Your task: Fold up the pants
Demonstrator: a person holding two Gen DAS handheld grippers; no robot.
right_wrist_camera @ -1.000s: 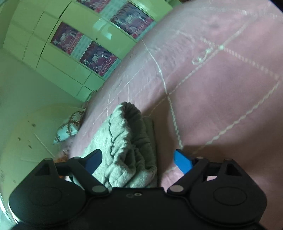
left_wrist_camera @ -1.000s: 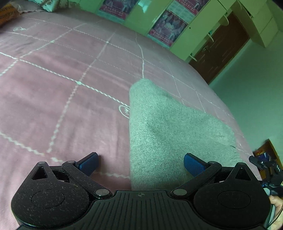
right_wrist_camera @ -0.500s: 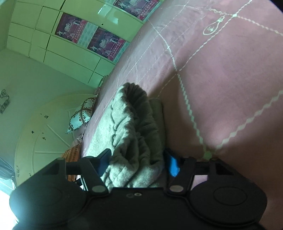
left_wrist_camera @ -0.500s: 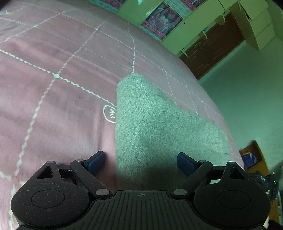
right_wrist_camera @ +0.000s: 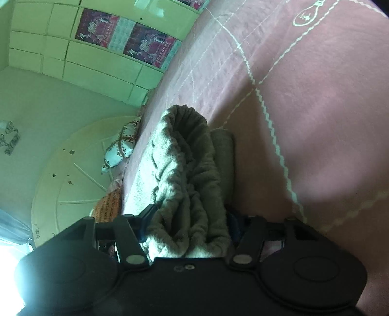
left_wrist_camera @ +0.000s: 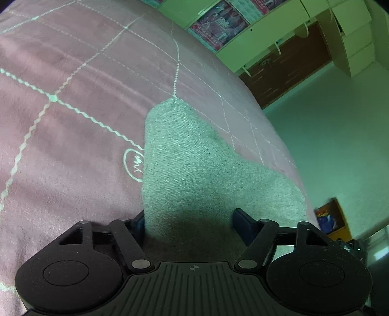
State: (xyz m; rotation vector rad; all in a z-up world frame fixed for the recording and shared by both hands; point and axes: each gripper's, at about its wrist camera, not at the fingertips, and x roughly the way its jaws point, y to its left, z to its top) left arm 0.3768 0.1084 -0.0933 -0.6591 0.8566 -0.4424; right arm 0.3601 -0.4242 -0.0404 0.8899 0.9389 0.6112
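Lengthwise, the pants (left_wrist_camera: pixel 194 175) run away from wide left tongs (left_wrist_camera: pixel 188 222); right tongs (right_wrist_camera: pixel 187 220) clamp them.

A bed (left_wrist_camera: pixel 73 73) under a pink quilted cover with white stitched lines fills the left wrist view. At 1 o'clock stand pale green cabinets (left_wrist_camera: pixel 279 21) bearing posters (left_wrist_camera: pixel 218 26), with a brown door (left_wrist_camera: pixel 284 70). In the right wrist view, a patterned pillow (right_wrist_camera: pixel 116 150) lies at 9 o'clock.

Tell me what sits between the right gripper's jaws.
A bunched, gathered edge of the grey knit pants, pinched by the right gripper over the pink quilted bedspread; the right wrist view shows it.
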